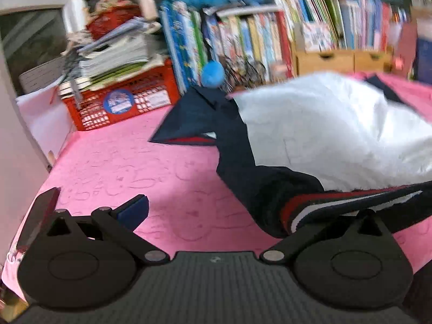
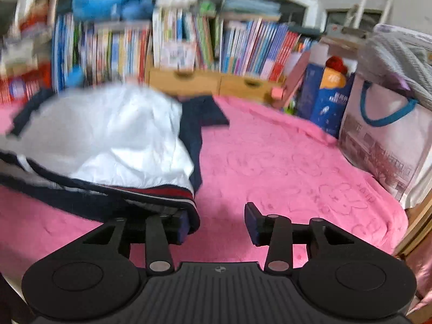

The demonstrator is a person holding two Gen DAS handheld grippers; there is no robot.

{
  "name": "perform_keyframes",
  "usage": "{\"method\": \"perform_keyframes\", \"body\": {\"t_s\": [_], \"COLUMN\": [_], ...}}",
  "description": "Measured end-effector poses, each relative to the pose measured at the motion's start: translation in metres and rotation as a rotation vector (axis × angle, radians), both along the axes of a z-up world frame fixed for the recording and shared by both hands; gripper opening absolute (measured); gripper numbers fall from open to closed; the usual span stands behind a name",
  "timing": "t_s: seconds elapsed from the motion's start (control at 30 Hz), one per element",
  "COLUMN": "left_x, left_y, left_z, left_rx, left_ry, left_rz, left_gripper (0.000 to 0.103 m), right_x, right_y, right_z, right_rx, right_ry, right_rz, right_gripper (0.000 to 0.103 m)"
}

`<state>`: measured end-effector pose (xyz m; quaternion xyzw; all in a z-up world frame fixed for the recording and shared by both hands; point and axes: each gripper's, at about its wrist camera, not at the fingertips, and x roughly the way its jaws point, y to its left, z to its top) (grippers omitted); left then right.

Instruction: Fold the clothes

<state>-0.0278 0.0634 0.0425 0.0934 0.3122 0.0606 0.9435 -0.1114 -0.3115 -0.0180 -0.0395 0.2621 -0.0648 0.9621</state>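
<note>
The soft, limp jacket [image 2: 102,135] looked best taken by its striped hem [image 2: 162,191]; the right gripper [image 2: 216,224] stood agape and empty, and the left gripper [image 1: 243,210] likewise gaped wide

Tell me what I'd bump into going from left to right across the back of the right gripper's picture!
Blue plush toy → wooden drawers → blue box → white bag with blue handle. They all stand behind the pink blanket.
</note>
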Motion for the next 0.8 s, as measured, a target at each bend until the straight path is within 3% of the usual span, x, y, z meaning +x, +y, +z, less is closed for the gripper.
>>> {"method": "perform_keyframes", "body": {"t_s": [0.13,0.2,0.33,0.4,0.5,0.53,0.57,0.6,0.67,0.8], "left_x": [-0.013,-0.022,-0.031,-0.036,-0.051,-0.055,-0.058,-0.061,-0.065,-0.071], "left_y": [0.004,0.009,0.02,0.023,0.026,0.027,0.028,0.029,0.031,0.032], "left_z": [0.024,0.018,-0.025,-0.04,-0.026,-0.019,-0.014,-0.009,-0.005,-0.006], "left_rx": [0.039,0.059,0.001,-0.028,-0.049,-0.055,-0.06,-0.067,-0.093,-0.187], "left_ry": [-0.078,-0.042,0.182,0.258,0.225,0.206,0.19,0.179,0.174,0.205], "left_rz": [0.033,0.022,-0.059,-0.1,-0.185,-0.222,-0.258,-0.292,-0.362,-0.453], "left_gripper": [0.103,0.103,0.103,0.101,0.102,0.102,0.103,0.103,0.103,0.103], "right_x": [-0.016,-0.02,-0.016,-0.026,-0.044,-0.048,-0.052,-0.056,-0.059,-0.018], "right_y": [0.015,0.019,0.002,0.001,0.001,-0.002,-0.006,-0.01,-0.019,-0.019], "right_z": [0.026,0.028,-0.018,-0.031,-0.024,-0.017,-0.009,-0.001,0.019,0.053], "right_rx": [-0.08,-0.131,-0.027,0.011,0.031,0.064,0.12,0.174,0.271,0.325], "right_ry": [-0.104,-0.091,0.203,0.288,0.346,0.368,0.386,0.381,0.289,0.112], "right_rz": [0.041,0.063,0.128,0.178,0.305,0.372,0.459,0.544,0.697,0.745], "right_gripper": [0.047,0.064,0.062,0.059,0.065,0.072,0.088,0.098,0.099,0.103]}}
